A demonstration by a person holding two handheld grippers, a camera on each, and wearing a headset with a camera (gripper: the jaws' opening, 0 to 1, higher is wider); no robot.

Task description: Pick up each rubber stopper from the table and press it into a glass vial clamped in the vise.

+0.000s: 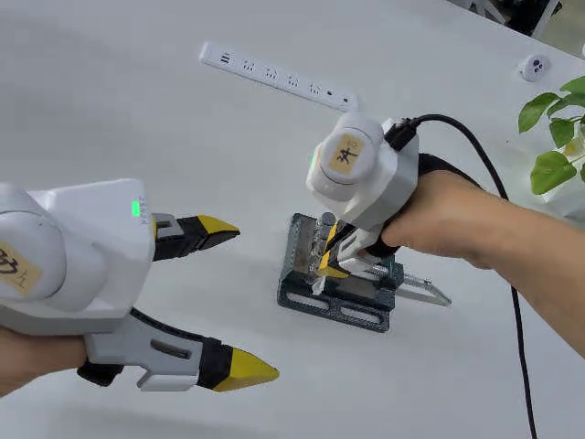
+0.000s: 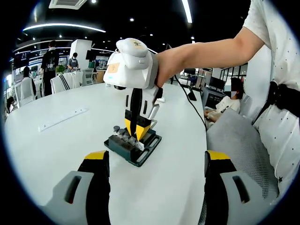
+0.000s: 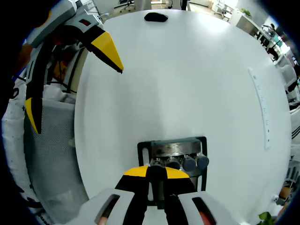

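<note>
Through the headset I look down on a smooth, matte white table [image 1: 137, 119]. The vise [image 1: 340, 309], a dark, blocky metal clamp with slotted feet and a bright screw sticking out one side, sits near the middle. Beyond the vise lies a long, flat white power strip [image 1: 274, 78], and far off to the vise's right some glossy green plant leaves [image 1: 553, 169] poke in. The right gripper [image 1: 331, 263], a rounded white plastic shell with black, yellow-tipped jaws, points down onto the vise, with a black cable [image 1: 484, 160] arching away from it. The left gripper [image 1: 247, 300] hangs well to the vise's left, its jaws spread wide with nothing between them.

In the left gripper view my own yellow tips stand far apart, with the vise ahead on the table. A row of small vials [image 2: 123, 133] stands clamped in it, and the right gripper's tips meet in a V directly over them. Behind the vise is an open office with a dark ceiling, strip lights [image 2: 187, 9] and white chairs [image 2: 61, 82].

In the right gripper view the jaws are drawn almost together over one end of the row. I cannot tell whether anything is pinched between them. Rounded grey stoppers [image 3: 189, 163] sit in the vials at the row's other end.
</note>
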